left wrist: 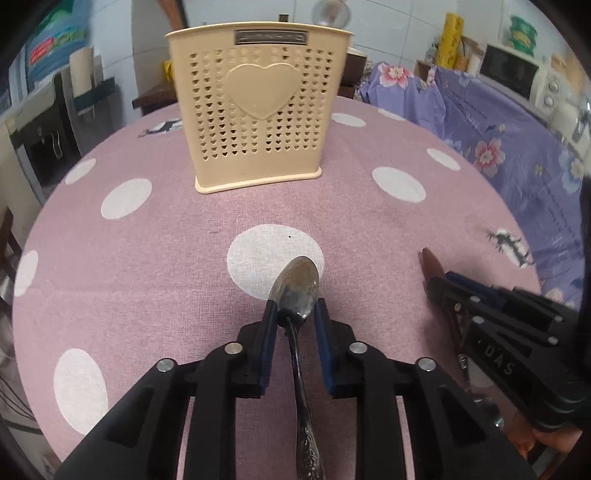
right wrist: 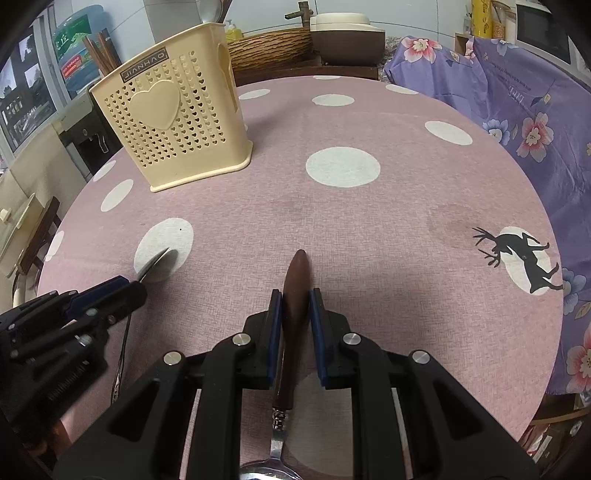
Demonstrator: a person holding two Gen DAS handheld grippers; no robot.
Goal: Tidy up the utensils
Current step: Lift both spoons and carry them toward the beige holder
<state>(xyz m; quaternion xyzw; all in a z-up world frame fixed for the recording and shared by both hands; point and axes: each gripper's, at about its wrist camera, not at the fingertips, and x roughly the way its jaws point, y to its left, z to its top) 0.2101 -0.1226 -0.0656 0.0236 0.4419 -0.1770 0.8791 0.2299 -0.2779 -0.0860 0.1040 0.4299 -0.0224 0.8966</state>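
A cream perforated utensil holder with a heart on its front stands upright at the far side of the pink dotted table; it also shows in the right wrist view. My left gripper is shut on a metal spoon, bowl pointing forward, ornate handle running back under the gripper. My right gripper is shut on the brown wooden handle of a second spoon, its metal bowl at the bottom edge. Each gripper shows in the other's view, the right one and the left one.
The round table has a pink cloth with white dots and a black deer print. A purple floral cloth covers furniture to the right. A woven basket and a brown appliance stand behind the table.
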